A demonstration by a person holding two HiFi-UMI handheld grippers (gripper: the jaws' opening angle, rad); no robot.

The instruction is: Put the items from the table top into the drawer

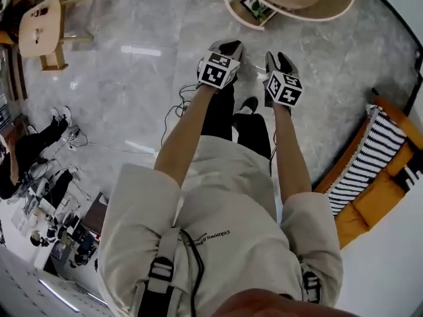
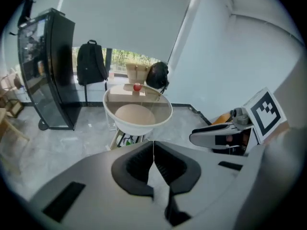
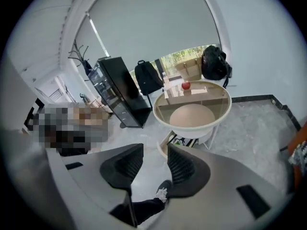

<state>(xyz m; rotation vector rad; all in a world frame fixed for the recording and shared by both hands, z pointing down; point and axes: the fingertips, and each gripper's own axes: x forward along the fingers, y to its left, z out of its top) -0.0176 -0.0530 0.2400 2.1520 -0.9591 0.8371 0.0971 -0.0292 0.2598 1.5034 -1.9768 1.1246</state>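
A round white table (image 1: 344, 4) with a glass top stands ahead on the grey floor. A small red item (image 3: 186, 85) sits beside a wooden box (image 3: 192, 91) on the table top (image 2: 138, 110). Under it, a low white tray (image 1: 239, 13) sticks out with a printed thing inside. Both grippers are held out at arm's length, well short of the table. My left gripper (image 1: 226, 47) (image 2: 153, 150) is shut, its pads meeting with nothing between them. My right gripper (image 1: 278, 63) (image 3: 154, 159) is open and empty; only the floor and a shoe (image 3: 165, 188) show through its gap.
A black cabinet (image 2: 48, 66) stands left of the table, with two dark backpacks (image 2: 91, 63) (image 2: 157, 75) by the window behind it. An orange bench with a striped cushion (image 1: 370, 164) runs along the right. A wooden chair (image 1: 43, 32) is far left. Cables (image 1: 178, 104) lie on the floor.
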